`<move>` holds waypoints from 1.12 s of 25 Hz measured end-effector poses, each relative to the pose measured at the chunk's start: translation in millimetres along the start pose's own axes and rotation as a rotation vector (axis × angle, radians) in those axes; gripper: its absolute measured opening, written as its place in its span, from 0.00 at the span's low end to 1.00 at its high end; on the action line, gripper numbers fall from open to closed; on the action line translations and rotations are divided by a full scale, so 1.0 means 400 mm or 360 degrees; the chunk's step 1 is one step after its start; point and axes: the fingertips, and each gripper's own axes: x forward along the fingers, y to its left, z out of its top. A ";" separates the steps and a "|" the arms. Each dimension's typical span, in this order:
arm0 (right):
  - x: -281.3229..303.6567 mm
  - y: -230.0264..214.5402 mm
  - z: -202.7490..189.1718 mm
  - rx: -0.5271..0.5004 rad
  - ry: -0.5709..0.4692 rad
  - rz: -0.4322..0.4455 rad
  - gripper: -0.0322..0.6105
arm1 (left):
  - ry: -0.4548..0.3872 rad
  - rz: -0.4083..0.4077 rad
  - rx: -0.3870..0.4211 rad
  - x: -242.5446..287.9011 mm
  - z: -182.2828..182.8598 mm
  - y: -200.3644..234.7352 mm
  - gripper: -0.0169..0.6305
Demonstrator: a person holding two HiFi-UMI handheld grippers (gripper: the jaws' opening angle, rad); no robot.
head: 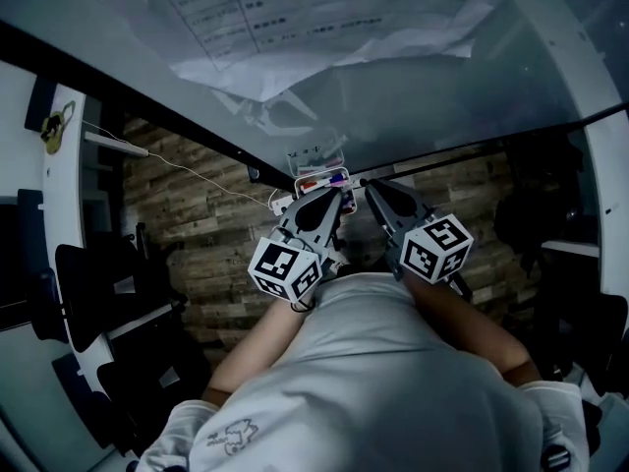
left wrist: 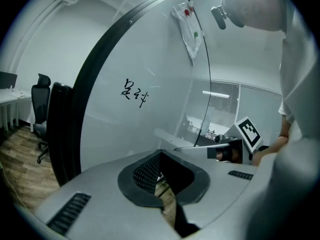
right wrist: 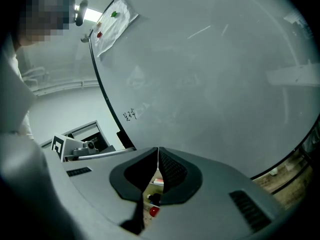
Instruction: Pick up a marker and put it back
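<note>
Hovering just short of the marker tray (head: 316, 154), left gripper (head: 334, 199) & right gripper (head: 371, 187) are both pinched together w/ nothing between. Markers (head: 329, 179) lie in the tray at the whiteboard's (head: 423, 87) foot. Prob pre-pick: one gripper needs to spread, then drop over a marker. Paper sheet (head: 295, 18) on the board, wood-plank floor (head: 197, 229), office chair (left wrist: 41, 104) nearby.

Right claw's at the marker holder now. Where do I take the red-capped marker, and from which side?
Probably grip the red-capped marker by its cap end, the only part showing between the jaws, coming straight along the line of the right claw. The dark-capped marker sits close beside it, so sideways looks crowded. That claw is shut; open it first.
</note>
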 end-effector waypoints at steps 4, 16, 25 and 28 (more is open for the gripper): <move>0.013 -0.019 -0.013 0.0014 0.0040 0.0001 0.07 | 0.0039 0.0010 -0.0019 0.014 -0.020 0.005 0.03; 0.036 -0.047 -0.059 0.0104 0.0119 0.0004 0.07 | 0.0113 0.0006 -0.0048 0.035 -0.056 0.018 0.03; 0.044 -0.065 -0.086 0.0147 0.0159 -0.0019 0.10 | 0.0149 0.0005 -0.0069 0.045 -0.077 0.026 0.03; 0.049 -0.069 -0.096 0.0157 0.0174 -0.0019 0.13 | 0.0160 0.0007 -0.0075 0.048 -0.084 0.028 0.03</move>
